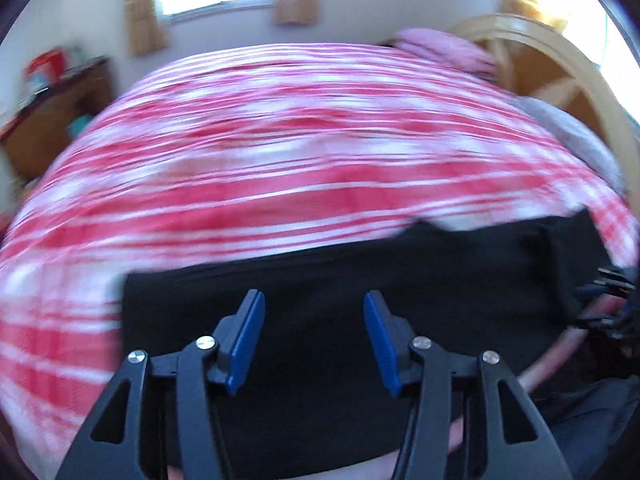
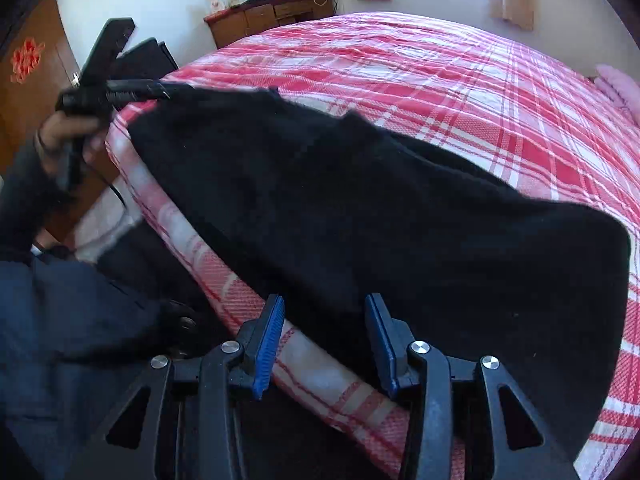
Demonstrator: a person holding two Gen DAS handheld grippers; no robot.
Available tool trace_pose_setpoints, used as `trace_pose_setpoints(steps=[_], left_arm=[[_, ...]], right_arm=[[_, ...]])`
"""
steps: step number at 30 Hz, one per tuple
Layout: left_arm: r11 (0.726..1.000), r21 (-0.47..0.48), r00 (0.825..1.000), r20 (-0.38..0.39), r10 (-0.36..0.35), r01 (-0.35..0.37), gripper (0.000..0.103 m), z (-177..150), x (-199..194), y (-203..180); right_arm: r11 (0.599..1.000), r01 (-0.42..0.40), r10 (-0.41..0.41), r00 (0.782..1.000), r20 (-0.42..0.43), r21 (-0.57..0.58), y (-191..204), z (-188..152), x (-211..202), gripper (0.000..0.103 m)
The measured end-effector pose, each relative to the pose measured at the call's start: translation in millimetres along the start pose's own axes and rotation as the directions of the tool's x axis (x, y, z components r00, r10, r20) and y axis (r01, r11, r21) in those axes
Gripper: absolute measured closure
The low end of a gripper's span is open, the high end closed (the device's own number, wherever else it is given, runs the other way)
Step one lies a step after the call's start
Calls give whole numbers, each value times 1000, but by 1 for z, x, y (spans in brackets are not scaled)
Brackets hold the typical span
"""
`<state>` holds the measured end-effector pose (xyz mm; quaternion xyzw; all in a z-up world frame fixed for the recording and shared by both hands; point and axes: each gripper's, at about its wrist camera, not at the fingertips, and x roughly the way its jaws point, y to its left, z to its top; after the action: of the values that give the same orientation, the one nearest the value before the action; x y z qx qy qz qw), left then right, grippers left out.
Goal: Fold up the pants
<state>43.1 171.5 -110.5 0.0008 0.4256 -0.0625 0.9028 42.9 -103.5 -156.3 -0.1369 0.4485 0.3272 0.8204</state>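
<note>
Left wrist view shows the left hand-held gripper [image 1: 314, 336] open over the black pants [image 1: 360, 280], nothing between its pads. The pants lie along the edge of the red plaid bed [image 2: 460, 80], and the right hand-held gripper [image 2: 324, 344] hangs open above them.

The left gripper [image 1: 314, 336] points steeply downward, jaws apart, nothing pressed between its blue pads [image 1: 249, 340]. The right gripper [image 2: 324, 344] tilts down too, jaws parted. A dark-sleeved hand [image 2: 66, 136] grips the left handle.
</note>
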Motion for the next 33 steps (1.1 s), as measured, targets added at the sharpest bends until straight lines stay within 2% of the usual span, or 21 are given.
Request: trace_pose_setpoints(steps=[3,5,7,10,12,14,18,21,23,25,27,29,30,31,33], left_arm=[[986,-78,988,12,152,-151,43,-13,-8,53],[972,-147,982,18,186,-181,42,-23,-11,86],[955,-251,986,14,165,-157,42,-33,-8,116],[938,-346,998,42,43,-26,42,-43,1,128],[937,-350,998,53,29,-8,41,-47,7,127],[948,-319,997,69,29,-5,41,-47,9,119],[948,-315,997,74,-31,52,41,-42,9,113],[963,-268,999,38,3,7,42,-42,17,100],[962,-274,1000,22,-2,8,43,-43,16,99],[958,-285,1000,2,-24,24,57,-42,14,98],[954,-298,999,2,-35,34,58,-45,11,95],[961,-276,1000,-1,-29,27,64,-47,13,89],[960,-277,1000,3,-30,30,71,-47,13,89],[956,-289,999,11,-51,52,84,-46,11,90],[947,-304,995,32,-98,103,84,-44,5,94]], right_arm=[[999,-34,33,998,59,19,-1,9,-19,59],[998,-62,58,991,118,31,-2,16,-30,59],[997,-64,60,991,122,31,0,25,-25,59],[999,-38,37,997,65,15,7,30,-4,59],[1000,-6,5,1000,21,7,9,28,11,59],[1000,-5,5,1000,26,4,10,27,13,59],[999,-22,20,999,43,33,3,24,8,59],[998,-31,29,998,51,53,1,22,9,59],[998,-27,24,998,52,49,2,22,10,59],[999,-25,22,998,55,46,3,22,9,59],[998,-28,26,998,54,51,2,22,10,59],[998,-34,31,998,52,59,0,22,12,59],[997,-37,34,998,52,63,-1,21,13,59],[997,-42,38,998,53,70,-2,21,13,59],[996,-44,40,998,56,77,-4,22,11,59]])
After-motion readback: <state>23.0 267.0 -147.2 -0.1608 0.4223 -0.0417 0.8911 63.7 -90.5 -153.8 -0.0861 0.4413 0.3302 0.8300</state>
